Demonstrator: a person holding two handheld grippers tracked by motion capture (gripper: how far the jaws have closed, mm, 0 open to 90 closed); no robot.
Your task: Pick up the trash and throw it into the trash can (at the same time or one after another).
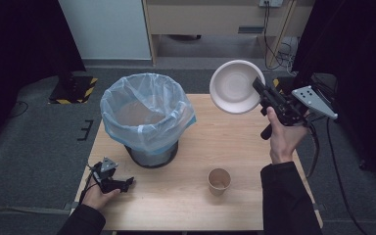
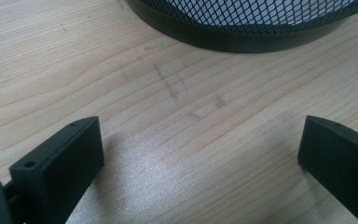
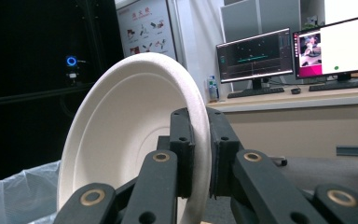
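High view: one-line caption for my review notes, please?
Right tool holds a white bowl by its rim above the table, near the lined bin.

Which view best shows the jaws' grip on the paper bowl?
The right gripper view: both black jaws pinch the paper bowl at its rim, up close. The high view shows the right gripper holding it tilted above the table's far edge, grip detail small.

Matt paper bowl [image 1: 235, 85], pale wood table [image 1: 186, 196], crinkly plastic liner [image 1: 147, 110]
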